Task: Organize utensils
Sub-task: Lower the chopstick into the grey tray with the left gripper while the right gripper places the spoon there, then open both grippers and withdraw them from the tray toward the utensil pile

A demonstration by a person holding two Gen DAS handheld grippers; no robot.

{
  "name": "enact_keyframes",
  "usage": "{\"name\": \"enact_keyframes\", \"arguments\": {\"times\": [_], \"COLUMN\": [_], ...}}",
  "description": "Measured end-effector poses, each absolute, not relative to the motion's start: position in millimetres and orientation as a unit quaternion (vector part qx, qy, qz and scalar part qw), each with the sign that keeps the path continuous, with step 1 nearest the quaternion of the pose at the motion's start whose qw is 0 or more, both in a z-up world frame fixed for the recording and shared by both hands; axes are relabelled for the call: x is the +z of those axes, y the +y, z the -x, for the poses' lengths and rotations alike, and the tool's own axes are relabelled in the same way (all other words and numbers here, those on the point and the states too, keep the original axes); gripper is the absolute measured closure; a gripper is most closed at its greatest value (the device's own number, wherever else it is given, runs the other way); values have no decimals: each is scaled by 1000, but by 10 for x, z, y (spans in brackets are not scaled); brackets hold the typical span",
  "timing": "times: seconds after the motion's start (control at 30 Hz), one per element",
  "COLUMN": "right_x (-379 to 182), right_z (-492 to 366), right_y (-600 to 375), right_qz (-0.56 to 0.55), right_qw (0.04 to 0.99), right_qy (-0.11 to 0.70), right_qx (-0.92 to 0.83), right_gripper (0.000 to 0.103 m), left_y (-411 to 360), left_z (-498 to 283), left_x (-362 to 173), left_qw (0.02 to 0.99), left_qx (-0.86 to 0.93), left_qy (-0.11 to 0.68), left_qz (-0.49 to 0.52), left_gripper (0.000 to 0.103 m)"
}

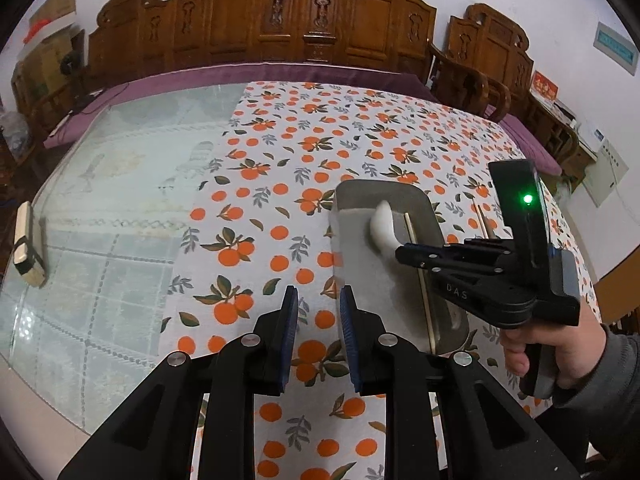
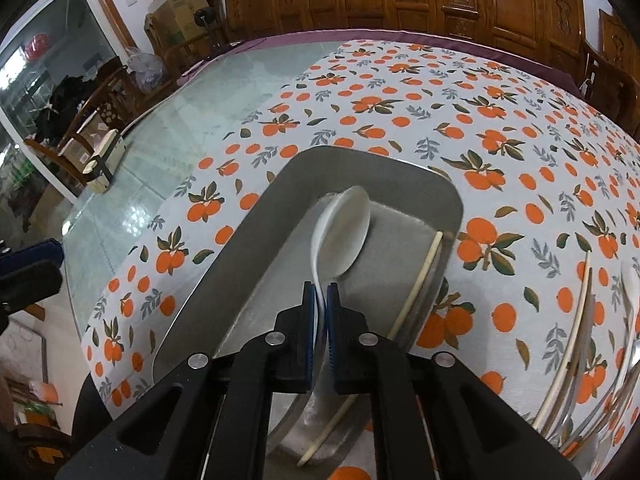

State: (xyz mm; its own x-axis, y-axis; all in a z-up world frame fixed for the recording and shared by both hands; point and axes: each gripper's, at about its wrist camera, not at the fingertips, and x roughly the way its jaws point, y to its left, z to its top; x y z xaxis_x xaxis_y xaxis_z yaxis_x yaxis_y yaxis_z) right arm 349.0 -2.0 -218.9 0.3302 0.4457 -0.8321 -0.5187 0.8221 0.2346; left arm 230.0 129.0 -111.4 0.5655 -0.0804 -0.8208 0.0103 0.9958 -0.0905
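Right wrist view, left to right: glass tabletop [image 2: 132, 184] bare along its left edge; a pale block banded in black [image 2: 105, 160] near that edge; orange-print cloth [image 2: 400, 92] over the table's right part; metal tray [image 2: 248, 240] on the cloth, lengthways; white spoon [image 2: 344, 232] over the tray, bowl tilted on edge, handle pinched between the pads of the right gripper [image 2: 320, 300], jaws nearly closed on it; one chopstick [image 2: 420, 280] along the tray's right wall; another chopstick [image 2: 576, 320] and a second pale spoon, blurred, on the cloth near its right edge. Left wrist view: left gripper [image 1: 318, 308] with jaws a little apart, nothing between them, above the cloth beside the tray's left wall. Step in hand, by judgement: laying the spoon in the tray. Next move calls for lowering it until it lies flat on the tray floor, then easing the jaws apart; loose utensils at the right remain to gather.
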Motion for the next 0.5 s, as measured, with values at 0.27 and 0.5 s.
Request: {"name": "enact_keyframes", "arguments": {"times": [0.27, 0.5], "right_x": [-2010, -1622], "right_z": [-3430, -3221], "right_y": [-140, -410], "right_qz": [25, 14], "right_qw": [821, 840], "right_qy": [484, 450], "right_qx": [302, 303], "right_gripper": [94, 94], "left_y": [1256, 1123], "left_z": [-2254, -2194], "left_x": [-1071, -977], "left_qw": [887, 891], "left_qx": [-27, -34], "left_qy": [460, 451], "left_qz": [40, 35], "left_gripper": [83, 82]}}
